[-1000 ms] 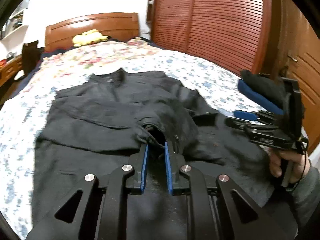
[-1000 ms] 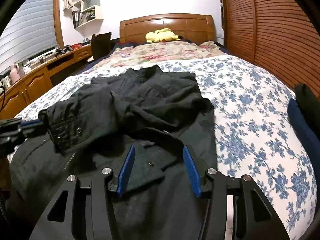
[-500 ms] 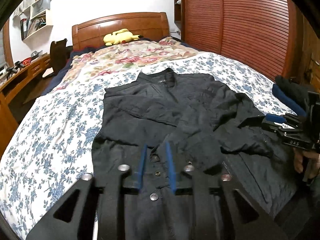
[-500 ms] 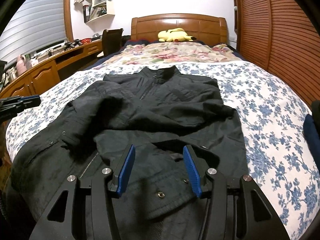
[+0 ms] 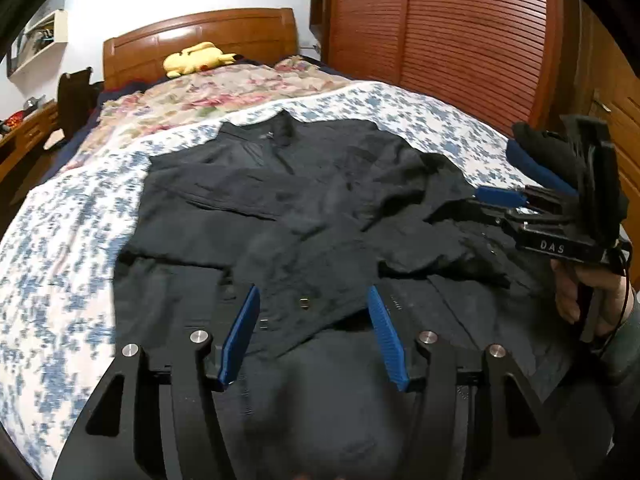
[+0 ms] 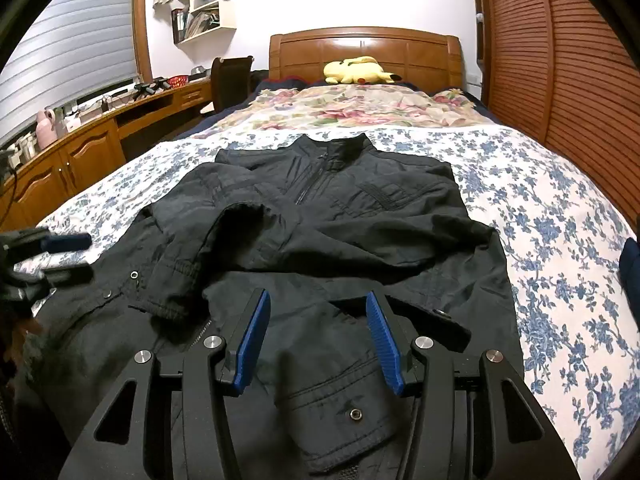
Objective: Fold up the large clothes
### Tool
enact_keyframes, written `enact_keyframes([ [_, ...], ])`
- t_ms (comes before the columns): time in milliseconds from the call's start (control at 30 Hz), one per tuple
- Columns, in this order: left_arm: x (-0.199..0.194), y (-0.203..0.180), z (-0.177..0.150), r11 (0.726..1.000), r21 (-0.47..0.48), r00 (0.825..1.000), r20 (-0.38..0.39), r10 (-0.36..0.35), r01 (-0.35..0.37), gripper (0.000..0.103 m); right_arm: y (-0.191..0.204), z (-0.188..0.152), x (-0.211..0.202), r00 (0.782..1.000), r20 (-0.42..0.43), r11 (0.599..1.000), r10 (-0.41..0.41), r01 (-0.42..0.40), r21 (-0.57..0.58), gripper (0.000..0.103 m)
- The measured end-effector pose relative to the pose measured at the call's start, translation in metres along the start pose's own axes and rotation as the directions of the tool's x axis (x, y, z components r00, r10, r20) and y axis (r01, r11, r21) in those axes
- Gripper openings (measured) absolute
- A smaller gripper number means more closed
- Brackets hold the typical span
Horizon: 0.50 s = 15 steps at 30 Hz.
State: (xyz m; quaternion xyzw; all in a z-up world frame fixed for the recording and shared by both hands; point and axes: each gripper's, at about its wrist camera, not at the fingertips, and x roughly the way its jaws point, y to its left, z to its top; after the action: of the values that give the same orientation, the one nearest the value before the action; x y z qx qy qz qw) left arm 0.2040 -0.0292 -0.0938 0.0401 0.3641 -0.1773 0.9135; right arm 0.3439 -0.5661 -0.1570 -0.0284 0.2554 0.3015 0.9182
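The black jacket (image 6: 340, 216) lies flat on the flowered bedspread (image 6: 560, 240), collar toward the headboard (image 6: 364, 48), both sleeves folded across its front. The left gripper (image 5: 312, 300) hangs just over a sleeve cuff, jaws opening, pads apparently clear of the cloth (the view is blurred). The right gripper (image 6: 316, 300) stands half open above the hem and grips nothing. Only the left view shows the person's hand (image 5: 592, 296).

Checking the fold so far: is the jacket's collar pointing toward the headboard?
Yes. In the right wrist view the jacket lies with its collar at the far end, toward the headboard.
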Motion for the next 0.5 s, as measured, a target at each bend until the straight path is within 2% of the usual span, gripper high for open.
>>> enact_keyframes([
  [167,0.019,-0.018,0.004,1.000,0.010,1.000,-0.021,-0.004,0.004,0.058,-0.004,-0.002,-0.005,1.000,0.000,1.000,-0.004,0.004,0.008,0.053],
  [367,0.036,-0.029,0.008,1.000,0.008,0.999,-0.037,-0.008,0.008,0.058,-0.007,-0.005,-0.010,1.000,-0.006,1.000,-0.001,0.001,0.014,0.071],
  [500,0.042,-0.035,0.009,0.999,0.036,0.999,-0.038,0.004,-0.002,0.057,-0.005,-0.006,-0.011,0.999,-0.022,0.999,-0.034,0.034,-0.003,0.073],
])
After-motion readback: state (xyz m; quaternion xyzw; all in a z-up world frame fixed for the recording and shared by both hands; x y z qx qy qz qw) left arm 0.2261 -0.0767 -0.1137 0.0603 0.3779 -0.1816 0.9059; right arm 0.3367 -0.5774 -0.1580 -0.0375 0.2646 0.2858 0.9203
